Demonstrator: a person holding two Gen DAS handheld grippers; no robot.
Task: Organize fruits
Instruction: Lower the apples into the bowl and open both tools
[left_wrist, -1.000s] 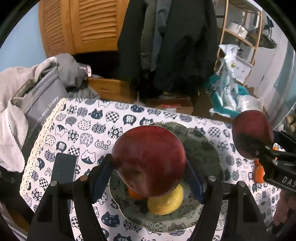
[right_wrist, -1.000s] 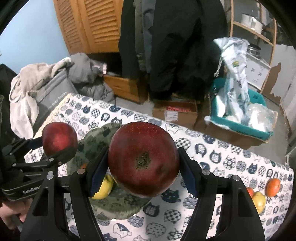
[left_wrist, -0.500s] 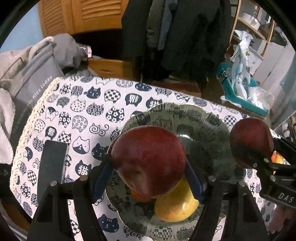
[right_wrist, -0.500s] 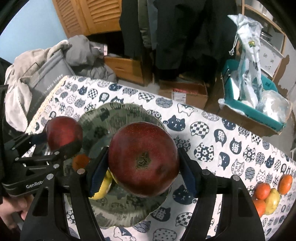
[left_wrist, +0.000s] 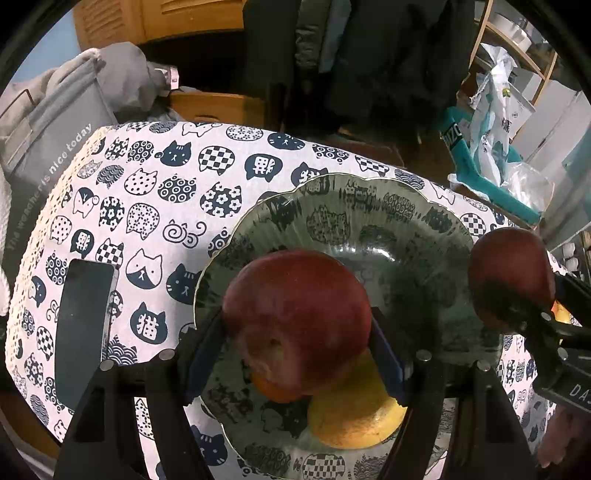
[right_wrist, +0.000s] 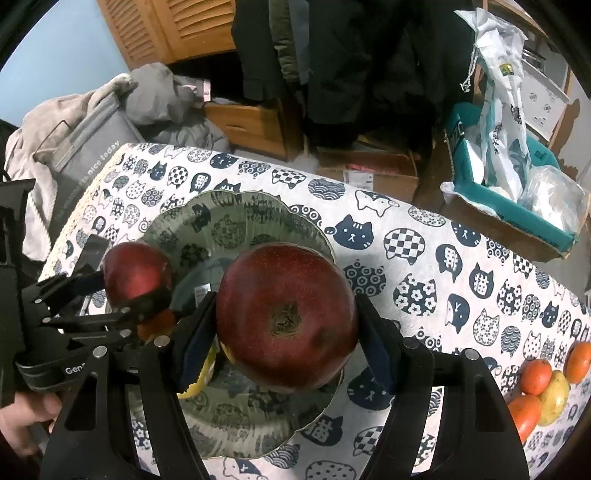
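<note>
Apples are what this moment turns on: each gripper carries one dark red, round apple over the green patterned ceramic plate with the scalloped rim. The left gripper has its blue-padded jaws about half spread and pressed on the sides of its apple, which hangs low over the plate's near half, just above a yellow fruit and a partly hidden orange one already lying there. The right gripper grips the second apple the same way, stem hollow facing the camera, over the plate's right part. Both tongs point steeply down, which suggests the apples are about to be set beside the fruit already gathered.

The plate sits toward the left end of the table under a white cat-print cloth. Several orange and yellow fruits wait at the table's right edge, well apart from the plate, probably next. A dark flat phone lies near the left edge.
</note>
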